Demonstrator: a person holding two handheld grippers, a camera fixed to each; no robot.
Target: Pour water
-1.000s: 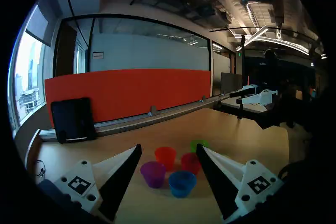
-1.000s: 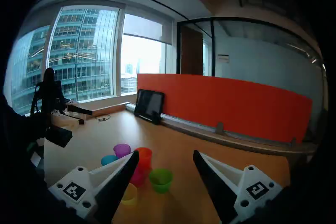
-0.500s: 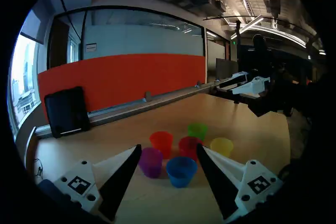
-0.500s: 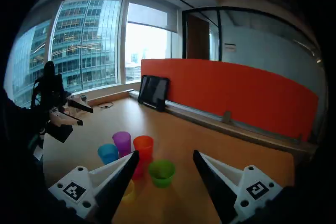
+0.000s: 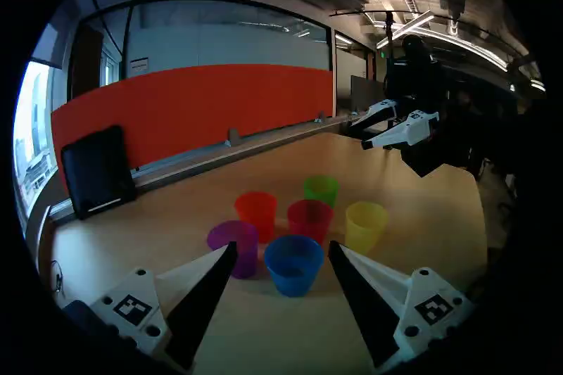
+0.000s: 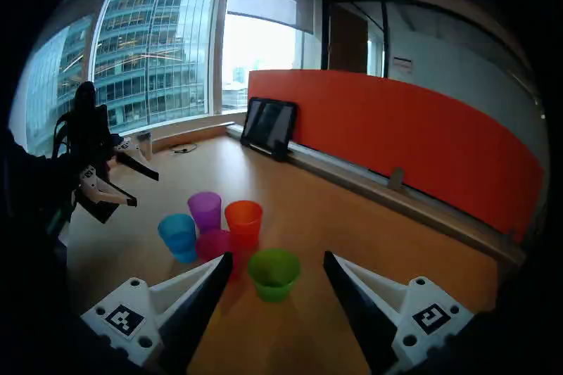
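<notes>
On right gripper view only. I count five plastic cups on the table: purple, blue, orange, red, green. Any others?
Observer: One more. In the left gripper view, a yellow plastic cup stands upright beside the red plastic cup.
Operator: What is the left gripper lined up on?
Observer: The left gripper, jaws open, points at the blue plastic cup, the cup nearest to it. It grips nothing.
</notes>
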